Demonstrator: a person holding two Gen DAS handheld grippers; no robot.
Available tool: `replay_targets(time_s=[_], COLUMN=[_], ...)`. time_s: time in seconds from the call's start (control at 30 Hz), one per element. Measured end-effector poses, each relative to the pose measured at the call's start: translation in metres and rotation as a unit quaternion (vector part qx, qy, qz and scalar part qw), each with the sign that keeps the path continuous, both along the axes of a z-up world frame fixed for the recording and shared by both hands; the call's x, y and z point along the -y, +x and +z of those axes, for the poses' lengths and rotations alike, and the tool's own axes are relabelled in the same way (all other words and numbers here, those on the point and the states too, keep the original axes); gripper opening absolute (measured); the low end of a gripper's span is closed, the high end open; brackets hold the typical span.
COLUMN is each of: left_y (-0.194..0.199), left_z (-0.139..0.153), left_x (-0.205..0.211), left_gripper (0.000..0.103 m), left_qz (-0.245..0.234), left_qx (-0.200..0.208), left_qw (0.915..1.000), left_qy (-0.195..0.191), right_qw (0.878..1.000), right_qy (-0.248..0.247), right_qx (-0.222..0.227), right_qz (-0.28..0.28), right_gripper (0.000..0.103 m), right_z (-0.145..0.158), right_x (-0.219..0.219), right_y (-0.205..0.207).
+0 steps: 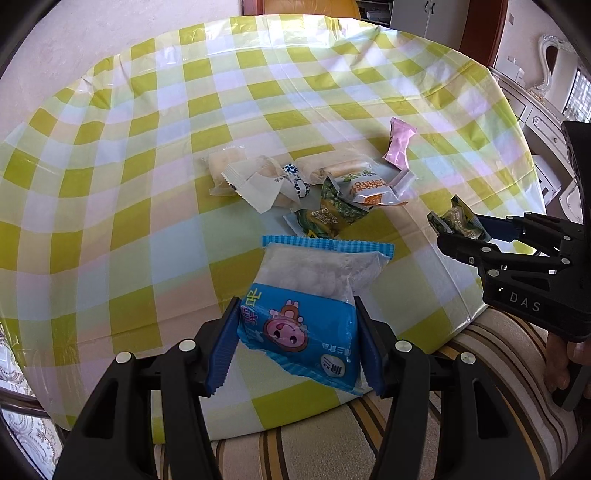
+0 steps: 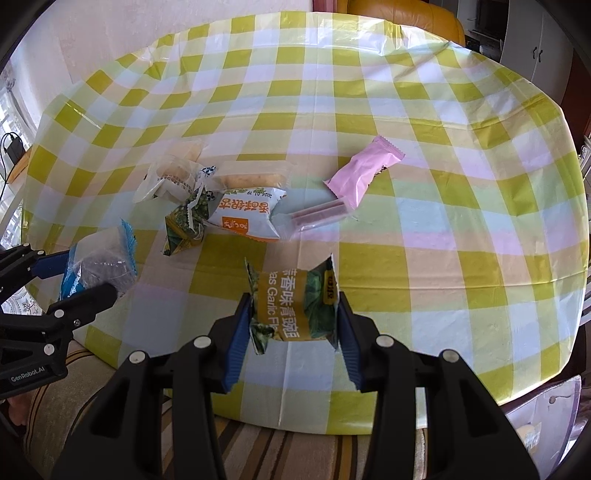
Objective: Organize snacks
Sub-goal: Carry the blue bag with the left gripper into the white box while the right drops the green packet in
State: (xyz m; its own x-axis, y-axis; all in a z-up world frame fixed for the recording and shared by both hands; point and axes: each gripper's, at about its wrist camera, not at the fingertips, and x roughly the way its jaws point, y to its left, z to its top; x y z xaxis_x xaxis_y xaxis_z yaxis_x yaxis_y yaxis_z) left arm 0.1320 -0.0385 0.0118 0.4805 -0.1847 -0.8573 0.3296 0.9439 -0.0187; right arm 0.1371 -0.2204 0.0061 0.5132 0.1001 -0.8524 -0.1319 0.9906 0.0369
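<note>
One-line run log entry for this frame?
left gripper: shut on blue packet | right gripper: shut on green packet | both lifted off table | pile: untouched

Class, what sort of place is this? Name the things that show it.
Probably a home dining room: a round table under a yellow-green checked plastic cloth, a striped cushioned chair seat, and white cabinets.

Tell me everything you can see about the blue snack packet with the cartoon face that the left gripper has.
The blue plastic snack packet with a pink cartoon face is a sealed pouch: printed blue lower half, clear upper half showing pale round puffs, and a crimped, zigzag-edged blue seal along the top. The left gripper is shut on its printed end, blue ribbed pads pressing both sides. It hangs tilted above the near edge of the yellow-green checked tablecloth, apparently touching nothing else.
</note>
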Motion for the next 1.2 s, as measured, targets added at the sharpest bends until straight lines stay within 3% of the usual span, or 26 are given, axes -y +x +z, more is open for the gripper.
replay_targets(time_s=[0.43,0.67,1.2], left_y=[-0.017,-0.025,-0.047], left_z=[0.012,0.016,0.014], left_x=[0.053,0.09,0.198], left_gripper=[0.056,0.056,0.056], left_qz=[-0.039,-0.077,-0.18], left_qx=[0.006,0.006,-0.001], left_qw=[0.9992,0.997,0.9837], left_qy=[-0.007,-0.009,0.009], right_qw=[0.999,0.995,0.978], right_qy=[-0.01,-0.041,-0.092], right_qx=[0.023,0.035,0.035], right_qz=[-0.043,-0.081,-0.181], right_gripper=[0.044,0.044,0.045], right_z=[0.021,0.026,0.019], right_x=[0.047,0.08,0.177], right_y=[-0.03,-0.048,-0.102])
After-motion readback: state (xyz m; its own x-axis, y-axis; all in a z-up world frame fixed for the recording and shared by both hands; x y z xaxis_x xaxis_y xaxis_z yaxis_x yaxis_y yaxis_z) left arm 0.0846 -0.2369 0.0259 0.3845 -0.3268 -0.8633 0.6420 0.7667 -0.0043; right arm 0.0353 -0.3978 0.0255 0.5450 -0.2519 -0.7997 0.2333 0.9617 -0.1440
